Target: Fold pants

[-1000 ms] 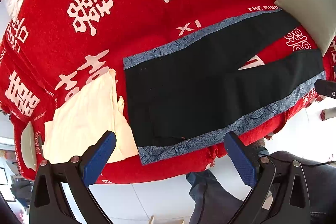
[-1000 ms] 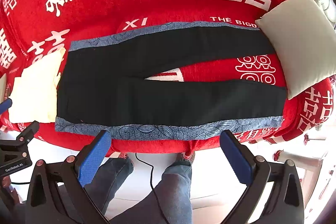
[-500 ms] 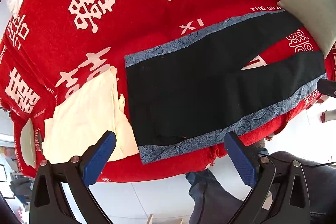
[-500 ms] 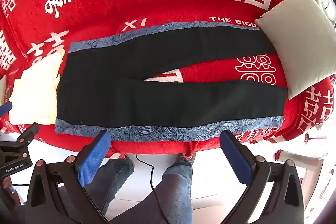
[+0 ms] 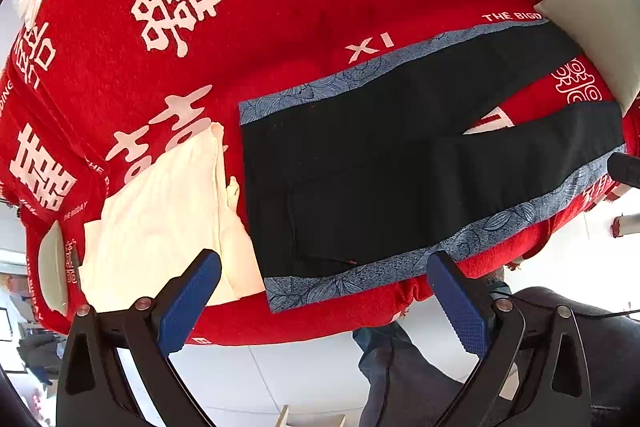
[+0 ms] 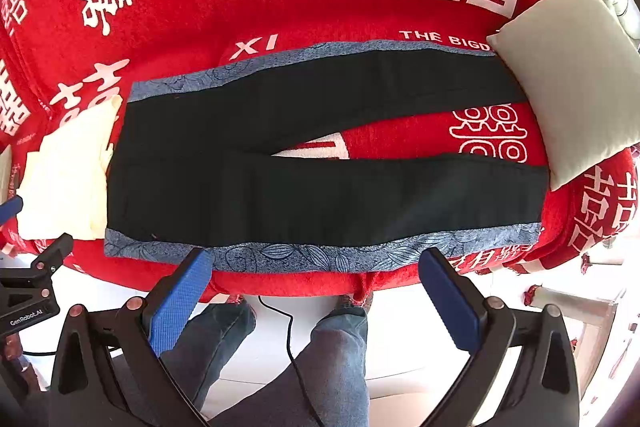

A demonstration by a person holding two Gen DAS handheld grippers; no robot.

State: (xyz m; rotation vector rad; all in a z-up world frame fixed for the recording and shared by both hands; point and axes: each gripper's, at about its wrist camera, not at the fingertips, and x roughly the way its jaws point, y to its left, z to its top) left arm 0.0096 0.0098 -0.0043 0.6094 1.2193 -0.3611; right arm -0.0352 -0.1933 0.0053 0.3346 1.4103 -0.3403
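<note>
Black pants [image 5: 380,179] with blue patterned side stripes lie spread flat on a red sofa cover [image 5: 260,27], waist to the left, legs apart and running right. They also show in the right wrist view [image 6: 312,187]. My left gripper [image 5: 324,267] is open and empty, hovering over the near waist corner. My right gripper [image 6: 316,263] is open and empty, hovering just above the near blue stripe at mid-leg. The left gripper's body [image 6: 28,291] shows at the left edge of the right wrist view.
A cream folded cloth [image 5: 160,219] lies left of the waist, touching it. A pale cushion [image 6: 572,75] lies at the leg ends on the right. The person's jeans-clad legs [image 6: 336,347] and a cable stand below the sofa's front edge.
Both grippers have moved slightly closer to the near edge of the pants. The pants have not moved.
</note>
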